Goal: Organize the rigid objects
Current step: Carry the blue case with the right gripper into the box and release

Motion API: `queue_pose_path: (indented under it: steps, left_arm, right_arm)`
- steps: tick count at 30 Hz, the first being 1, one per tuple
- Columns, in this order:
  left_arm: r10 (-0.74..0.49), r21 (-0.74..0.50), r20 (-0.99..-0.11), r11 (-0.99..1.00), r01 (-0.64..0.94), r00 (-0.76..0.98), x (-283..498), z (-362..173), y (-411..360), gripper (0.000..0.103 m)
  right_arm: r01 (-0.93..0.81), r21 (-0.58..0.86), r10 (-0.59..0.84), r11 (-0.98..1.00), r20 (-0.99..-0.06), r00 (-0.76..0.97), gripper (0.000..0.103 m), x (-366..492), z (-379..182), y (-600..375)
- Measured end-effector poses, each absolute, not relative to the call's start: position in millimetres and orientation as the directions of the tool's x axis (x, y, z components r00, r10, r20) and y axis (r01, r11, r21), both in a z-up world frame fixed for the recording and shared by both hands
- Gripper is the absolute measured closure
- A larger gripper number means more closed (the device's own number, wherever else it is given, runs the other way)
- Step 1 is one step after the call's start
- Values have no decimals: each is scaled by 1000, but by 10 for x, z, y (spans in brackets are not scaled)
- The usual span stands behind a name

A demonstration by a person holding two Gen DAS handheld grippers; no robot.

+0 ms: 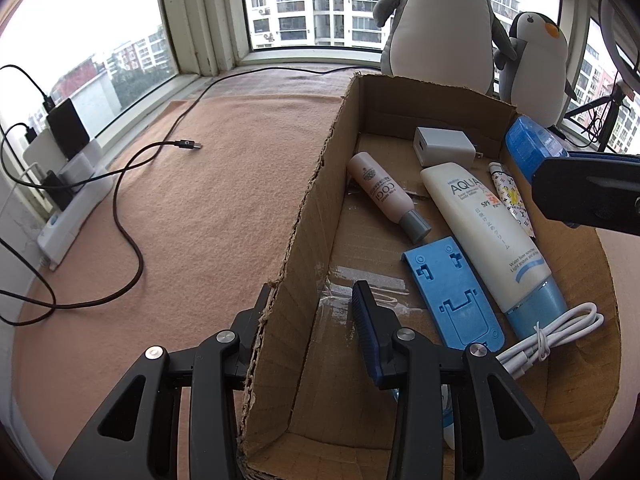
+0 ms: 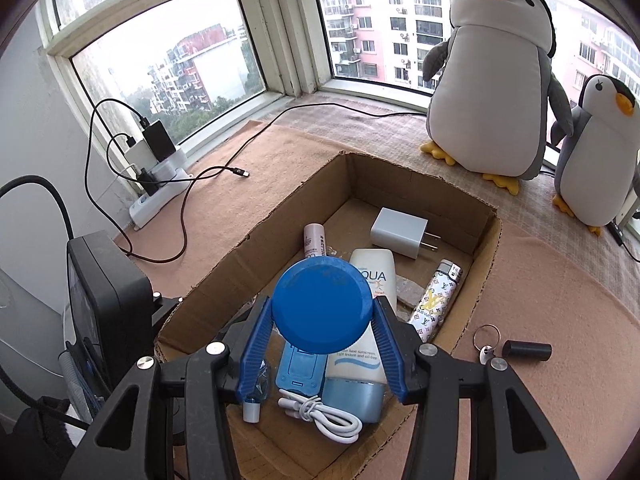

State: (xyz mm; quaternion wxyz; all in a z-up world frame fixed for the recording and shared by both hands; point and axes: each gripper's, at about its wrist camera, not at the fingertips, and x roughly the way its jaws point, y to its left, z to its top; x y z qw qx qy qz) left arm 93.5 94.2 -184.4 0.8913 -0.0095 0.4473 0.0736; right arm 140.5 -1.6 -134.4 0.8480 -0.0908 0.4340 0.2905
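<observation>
Cardboard box [image 2: 486,264], open-topped and brown, is serving as the landmark on the peach cloth surface [image 1: 208,208]. The right gripper [image 2: 323,334] is hovering above the box's near end, its blue fingers [image 2: 256,344] pressing on either side of a round blue plastic container [image 2: 322,304], seen end-on as a disc. In the left wrist view the same container [image 1: 528,146] is showing beyond the box's far right corner with a clear body behind its blue end. It looks light and stiff, with smooth curved sides that could slip, so a hold across the widest part is probably safest.

The left gripper [image 1: 310,312] is closed on the box's torn near-left wall, one finger outside and one inside, apparently steadying it; thin cardboard will bend if pulled hard.

Inside the box are lying a white-and-blue sunscreen tube [image 2: 366,336], a pink lotion tube [image 1: 384,194], a white wall charger [image 2: 400,232], a patterned lighter [image 2: 436,300], a blue plastic stand [image 1: 452,296] and a coiled white cable [image 2: 320,416]. Just outside the box's right wall, a small black cylinder with key ring [image 2: 524,350] is waiting.
</observation>
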Motion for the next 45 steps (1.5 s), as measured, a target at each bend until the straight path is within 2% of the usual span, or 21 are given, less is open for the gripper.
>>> queue_pose_path:
  steps: [8,16,30,45]
  left_arm:
    - [122,48,-799,989,-140,589,938,-1844,938,65]
    - [122,46,-798,989,-142,590,949,-1845,949,65]
    - [121,45,-798,989,-142,590,944,-1845,963,65]
    - [121,45,-798,989,-141,590,941,-1847,973,65]
  right_arm:
    - [-570,89,408,817,-788,462,57,1430,-1339,-11]
    - [-575,85,411,814,-784,465,49,1434,-1306,-4]
    - [-554,79,395,829,-783,480,47,1438,-1279,-122]
    - [-443,100,350,891,-771,531,41,1475,-1250,-866]
